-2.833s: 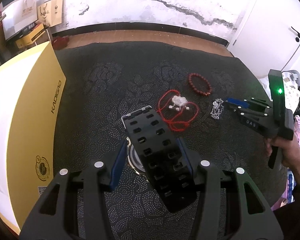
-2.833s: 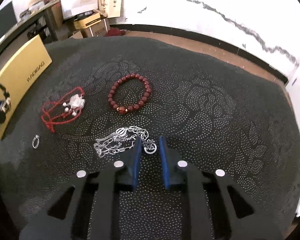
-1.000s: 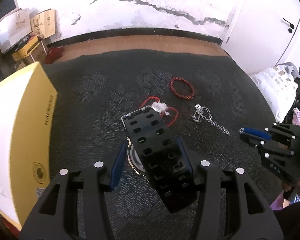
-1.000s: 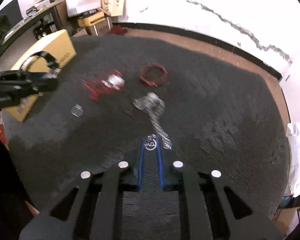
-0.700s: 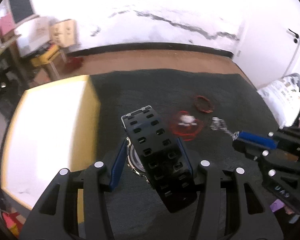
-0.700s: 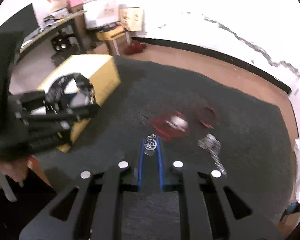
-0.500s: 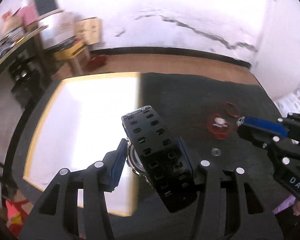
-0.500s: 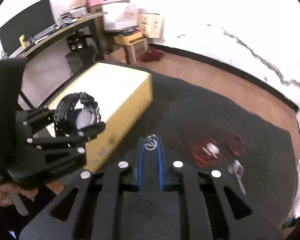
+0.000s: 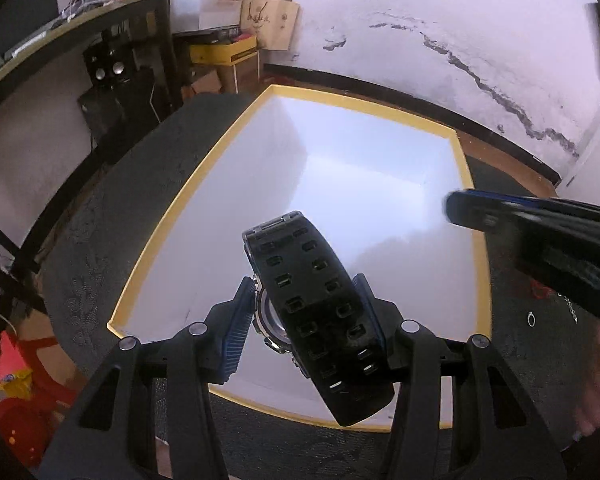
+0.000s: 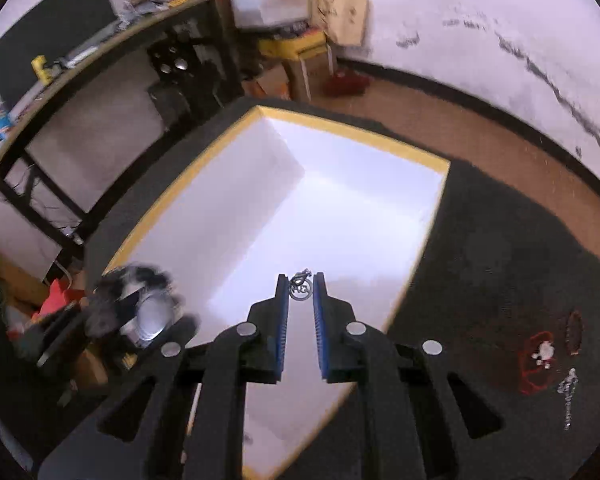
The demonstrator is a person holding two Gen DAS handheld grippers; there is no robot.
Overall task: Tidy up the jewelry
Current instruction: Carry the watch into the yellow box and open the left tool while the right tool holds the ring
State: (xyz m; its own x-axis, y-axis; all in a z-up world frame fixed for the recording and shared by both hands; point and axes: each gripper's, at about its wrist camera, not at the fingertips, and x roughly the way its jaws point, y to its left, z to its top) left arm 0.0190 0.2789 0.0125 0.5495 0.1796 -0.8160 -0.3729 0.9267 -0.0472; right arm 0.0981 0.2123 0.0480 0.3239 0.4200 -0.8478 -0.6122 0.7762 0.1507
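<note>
My left gripper (image 9: 306, 300) is shut on a black watch (image 9: 312, 304) and holds it over the open yellow box (image 9: 364, 104) with a white inside. My right gripper (image 10: 301, 280) holds a small silver charm (image 10: 301, 285) between its fingertips above the same box (image 10: 352, 130); the jaws stand slightly apart around it. The right gripper also shows at the right of the left wrist view (image 9: 540, 228). The left gripper with the watch shows blurred at the lower left of the right wrist view (image 10: 140, 312).
On the dark patterned cloth (image 10: 500, 240) lie a red cord necklace (image 10: 540, 356), a red bead bracelet (image 10: 574, 332) and a silver chain (image 10: 568, 392). A small ring (image 9: 532, 319) lies on the cloth right of the box. Shelves and cartons (image 9: 220, 20) stand behind.
Both grippers have swung left from the cloth to above the yellow box. The right gripper shut on the silver charm, lifted it, and its jaws now stand a little wider.
</note>
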